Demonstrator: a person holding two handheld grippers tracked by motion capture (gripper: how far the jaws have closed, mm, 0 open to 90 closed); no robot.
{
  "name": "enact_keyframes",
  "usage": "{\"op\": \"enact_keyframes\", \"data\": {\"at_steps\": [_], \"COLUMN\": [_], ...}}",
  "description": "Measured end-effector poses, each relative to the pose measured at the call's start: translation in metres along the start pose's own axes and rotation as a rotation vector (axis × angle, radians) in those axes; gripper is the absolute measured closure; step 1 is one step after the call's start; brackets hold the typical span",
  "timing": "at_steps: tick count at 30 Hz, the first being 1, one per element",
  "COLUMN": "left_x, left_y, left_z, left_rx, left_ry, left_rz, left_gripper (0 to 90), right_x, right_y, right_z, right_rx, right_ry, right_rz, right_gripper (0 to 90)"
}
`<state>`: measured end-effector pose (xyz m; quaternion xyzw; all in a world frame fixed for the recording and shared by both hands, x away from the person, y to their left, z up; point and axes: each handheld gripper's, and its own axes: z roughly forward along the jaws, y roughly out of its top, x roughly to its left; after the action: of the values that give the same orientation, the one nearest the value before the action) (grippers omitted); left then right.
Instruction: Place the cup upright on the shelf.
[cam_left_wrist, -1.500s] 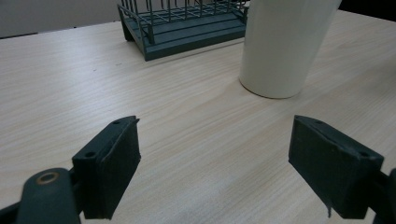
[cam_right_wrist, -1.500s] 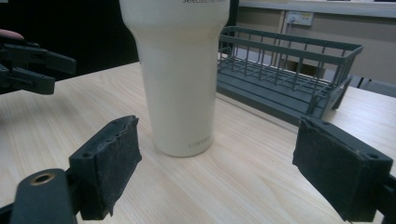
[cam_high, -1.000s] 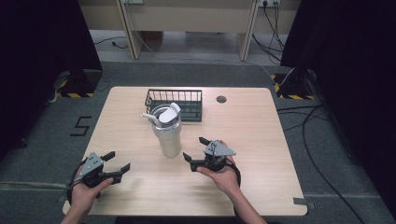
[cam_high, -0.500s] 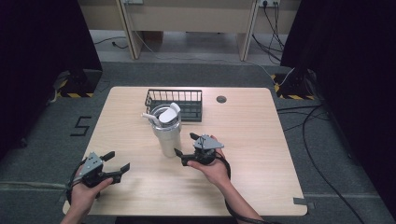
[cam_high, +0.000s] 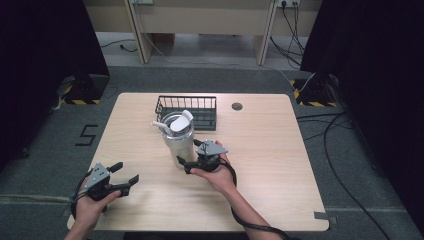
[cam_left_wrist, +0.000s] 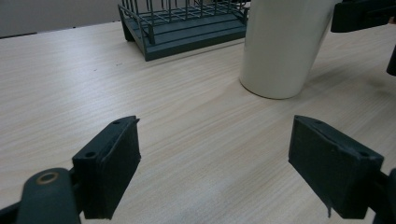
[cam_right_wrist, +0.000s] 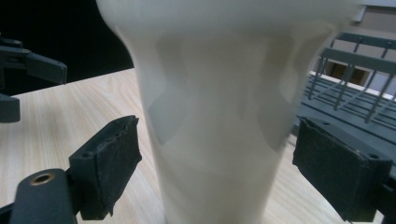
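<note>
A pale metal bottle (cam_high: 178, 142) with its flip lid raised stands upright in the middle of the wooden table (cam_high: 270, 150), just in front of a dark wire basket (cam_high: 186, 111). My right gripper (cam_high: 188, 159) is open, one jaw on each side of the bottle's (cam_right_wrist: 210, 116) lower body, without squeezing it. My left gripper (cam_high: 125, 173) is open near the table's front left corner, low over bare wood, nothing between its jaws. From there the bottle's base (cam_left_wrist: 280, 51) and the basket (cam_left_wrist: 187, 25) lie farther off.
A small dark round grommet (cam_high: 237, 106) sits in the table top right of the basket. Cables (cam_high: 345, 150) run across the grey floor to the right. Bare wood spreads over the right half and the front of the table.
My right gripper has moved left toward the bottle until its open jaws stand on either side of it. The left gripper and the bottle have stayed put.
</note>
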<state>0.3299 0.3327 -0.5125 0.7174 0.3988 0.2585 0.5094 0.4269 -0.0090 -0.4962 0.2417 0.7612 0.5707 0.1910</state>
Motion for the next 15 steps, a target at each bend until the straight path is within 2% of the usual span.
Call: {"op": "enact_keyframes", "data": {"at_steps": [5,15], "left_x": [0.0,0.0], "left_y": [0.0,0.0], "left_z": [0.0,0.0], "left_rx": [-0.001,0.002], "left_ry": [-0.001,-0.005], "left_rz": [0.001,0.001], "left_gripper": [15.9,15.9], "right_x": [0.0,-0.001], "right_y": [0.0,-0.003], "right_z": [0.009,0.025], "right_rx": [-0.004,-0.011], "right_ry": [-0.003,-0.007], "right_rz": [0.014,0.011], "right_gripper": [12.0,8.7]}}
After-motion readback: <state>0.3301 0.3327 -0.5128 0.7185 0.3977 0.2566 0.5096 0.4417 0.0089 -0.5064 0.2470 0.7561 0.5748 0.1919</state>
